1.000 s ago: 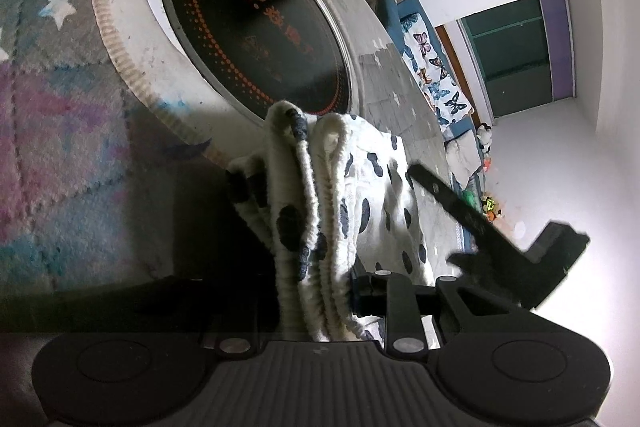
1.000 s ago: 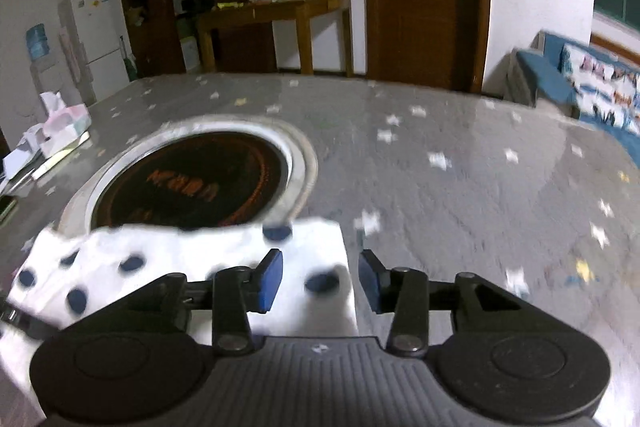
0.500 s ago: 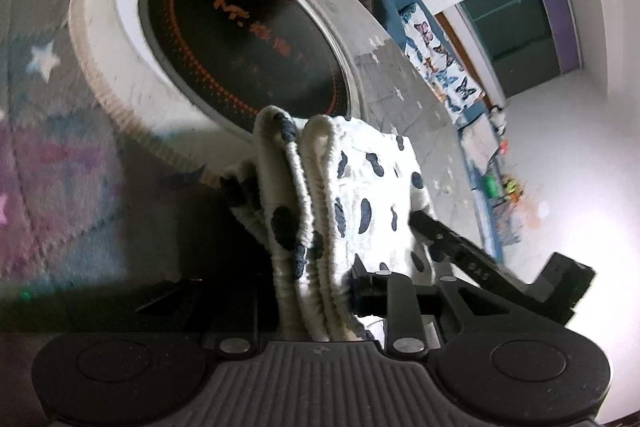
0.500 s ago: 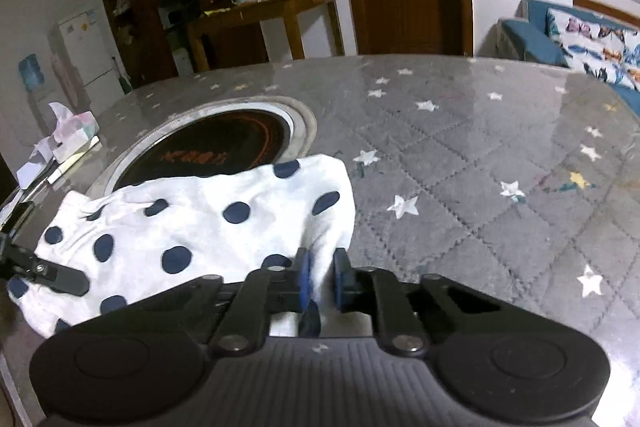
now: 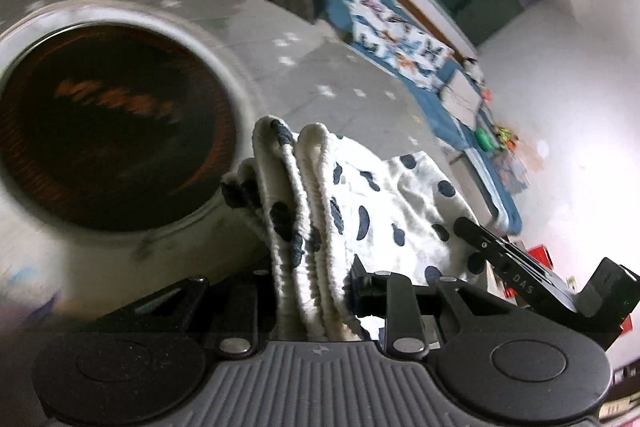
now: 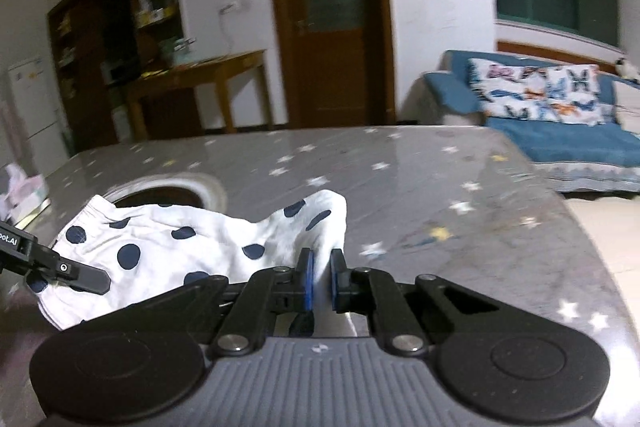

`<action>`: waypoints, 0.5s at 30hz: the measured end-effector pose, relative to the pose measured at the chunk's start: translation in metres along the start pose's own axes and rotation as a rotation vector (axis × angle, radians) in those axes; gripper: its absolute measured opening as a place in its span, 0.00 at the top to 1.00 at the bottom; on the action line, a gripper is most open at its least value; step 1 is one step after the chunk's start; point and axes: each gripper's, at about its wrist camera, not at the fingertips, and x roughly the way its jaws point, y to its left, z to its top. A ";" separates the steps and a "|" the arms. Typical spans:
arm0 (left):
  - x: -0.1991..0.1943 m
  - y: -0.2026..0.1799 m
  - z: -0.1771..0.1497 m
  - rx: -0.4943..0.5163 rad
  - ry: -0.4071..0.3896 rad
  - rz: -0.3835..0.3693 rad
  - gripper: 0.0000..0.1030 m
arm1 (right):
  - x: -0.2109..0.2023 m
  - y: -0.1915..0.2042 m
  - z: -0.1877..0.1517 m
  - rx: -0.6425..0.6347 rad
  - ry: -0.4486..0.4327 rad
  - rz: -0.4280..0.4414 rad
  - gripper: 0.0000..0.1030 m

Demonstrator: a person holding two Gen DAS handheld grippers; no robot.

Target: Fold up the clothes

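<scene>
left gripper (image 5: 312,291) clamped on the bunched ribbed hem of the spotted cloth (image 5: 384,203); right gripper (image 6: 321,283) pinched on another edge of it between blue pads (image 6: 307,281). cloth (image 6: 192,247) stretched between the two, lifted over the star-patterned table (image 6: 440,187), one end drooping near the round black cooktop (image 5: 112,131) set into the table. beyond, a blue sofa (image 6: 560,143) with a butterfly cushion (image 6: 536,91), a wooden door (image 6: 328,15) and a side table (image 6: 200,75).

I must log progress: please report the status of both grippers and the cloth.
Left gripper shut on polka-dot garment waistband. Right gripper shut on opposite end. Nothing blocking.
</scene>
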 end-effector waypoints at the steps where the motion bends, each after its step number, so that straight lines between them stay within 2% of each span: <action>1: 0.006 -0.005 0.003 0.008 0.005 -0.006 0.73 | -0.001 -0.005 0.001 0.010 -0.007 -0.014 0.93; 3: 0.019 -0.012 0.008 0.030 0.016 -0.022 0.73 | 0.000 -0.013 0.001 0.022 -0.015 -0.045 0.93; 7: 0.044 -0.021 0.010 0.110 0.028 0.039 0.68 | 0.013 -0.034 -0.011 0.074 0.024 -0.100 0.92; 10: 0.057 -0.023 0.005 0.165 0.039 0.112 0.59 | 0.027 -0.043 -0.026 0.090 0.077 -0.135 0.90; 13: 0.052 -0.018 0.003 0.182 0.021 0.126 0.45 | 0.034 -0.048 -0.034 0.091 0.105 -0.138 0.88; 15: 0.046 -0.017 0.005 0.200 -0.009 0.148 0.44 | 0.032 -0.050 -0.033 0.092 0.093 -0.138 0.88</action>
